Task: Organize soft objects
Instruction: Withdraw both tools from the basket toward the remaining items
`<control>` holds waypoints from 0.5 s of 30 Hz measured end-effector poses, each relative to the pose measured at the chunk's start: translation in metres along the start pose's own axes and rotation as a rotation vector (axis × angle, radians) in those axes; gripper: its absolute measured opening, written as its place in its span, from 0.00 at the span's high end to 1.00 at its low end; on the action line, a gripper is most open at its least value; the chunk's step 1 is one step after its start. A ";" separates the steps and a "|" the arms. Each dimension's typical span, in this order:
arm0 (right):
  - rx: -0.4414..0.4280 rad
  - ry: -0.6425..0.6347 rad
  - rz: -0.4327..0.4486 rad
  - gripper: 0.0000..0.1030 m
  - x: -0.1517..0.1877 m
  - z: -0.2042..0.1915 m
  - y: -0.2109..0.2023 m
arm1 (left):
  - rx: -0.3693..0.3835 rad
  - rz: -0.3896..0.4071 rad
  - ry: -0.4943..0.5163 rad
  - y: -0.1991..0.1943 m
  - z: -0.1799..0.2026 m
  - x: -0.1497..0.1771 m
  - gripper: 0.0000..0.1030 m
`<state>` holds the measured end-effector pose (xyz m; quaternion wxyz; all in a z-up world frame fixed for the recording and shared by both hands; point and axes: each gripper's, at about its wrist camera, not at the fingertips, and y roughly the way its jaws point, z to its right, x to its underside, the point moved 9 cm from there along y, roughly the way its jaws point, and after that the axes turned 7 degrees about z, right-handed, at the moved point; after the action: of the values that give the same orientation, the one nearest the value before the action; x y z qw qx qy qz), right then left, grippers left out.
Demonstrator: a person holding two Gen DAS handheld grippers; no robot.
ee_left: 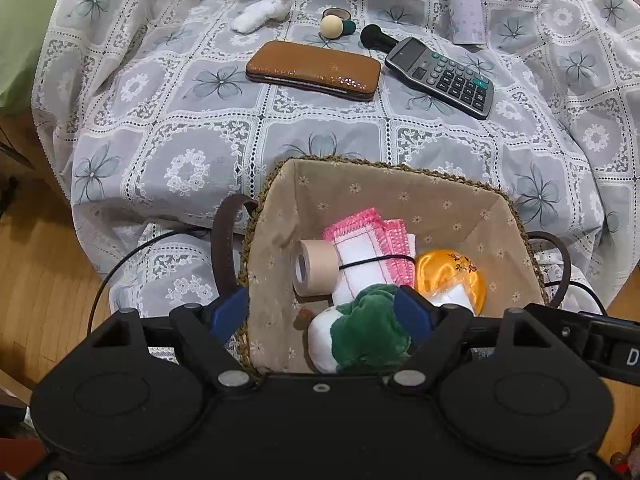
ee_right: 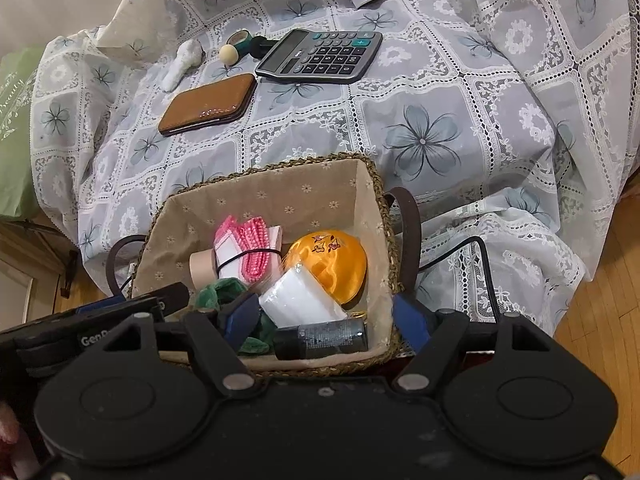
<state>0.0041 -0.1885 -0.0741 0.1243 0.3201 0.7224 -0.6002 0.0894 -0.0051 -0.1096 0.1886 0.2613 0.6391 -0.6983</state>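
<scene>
Straddling opposite side walls of one woven, cloth-lined basket (ee_left: 472,216): left gripper (ee_left: 326,314) and right gripper (ee_right: 326,318), jaws parted, neither visibly clamping. Nestled inside, lower centre: one green-and-white plush toy (ee_left: 368,332), one pink-edged cloth bundle (ee_left: 372,248), one tan tape roll (ee_left: 314,268), one orange satin pouch (ee_left: 448,276). Lying upper left on the lace cloth (ee_left: 320,136): one white fluffy piece (ee_left: 262,11).

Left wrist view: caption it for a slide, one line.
Open left gripper straddles the lined basket's rim above a green plush.
</scene>
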 end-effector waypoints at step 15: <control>-0.049 -0.001 -0.022 0.28 -0.033 -0.014 0.016 | 0.001 0.025 -0.002 0.009 -0.015 -0.041 0.26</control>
<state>0.0419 -0.1845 -0.0642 0.1259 0.3086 0.7403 -0.5838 0.1293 0.0056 -0.0928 0.1981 0.2685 0.6353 -0.6964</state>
